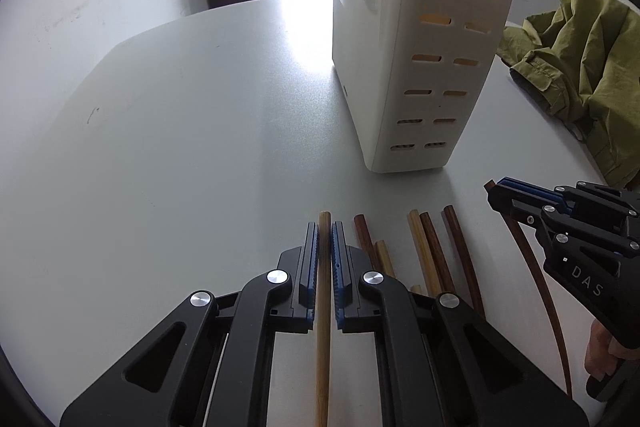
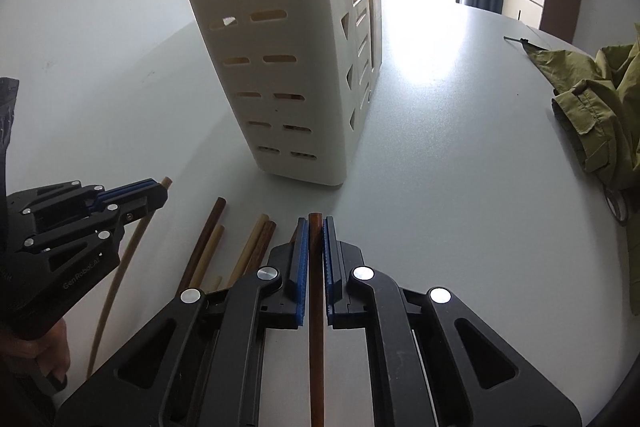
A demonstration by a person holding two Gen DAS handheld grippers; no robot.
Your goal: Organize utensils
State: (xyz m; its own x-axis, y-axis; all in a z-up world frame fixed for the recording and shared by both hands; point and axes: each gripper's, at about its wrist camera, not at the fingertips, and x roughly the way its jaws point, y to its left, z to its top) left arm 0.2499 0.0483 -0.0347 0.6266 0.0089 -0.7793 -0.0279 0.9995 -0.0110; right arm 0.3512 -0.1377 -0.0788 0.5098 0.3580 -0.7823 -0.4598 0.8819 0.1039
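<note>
Chopsticks are lying loose [image 1: 424, 251] on the grey table [image 1: 180, 147]; left gripper [image 1: 324, 239] is clamping a pale wooden chopstick [image 1: 323, 327], right gripper [image 2: 316, 233] a dark one [image 2: 316, 339], cream slotted holder [image 1: 420, 67] standing at one o'clock.

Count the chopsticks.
7: light chopstick in left gripper, dark chopstick in right gripper, five loose chopsticks on the table between them. Others may be hidden beneath.

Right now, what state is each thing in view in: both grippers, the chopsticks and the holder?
Left gripper: shut on a light chopstick.
Right gripper: shut on a dark chopstick.
Loose chopsticks: lying on the table.
Utensil holder: upright.
Green garment: crumpled.
</note>
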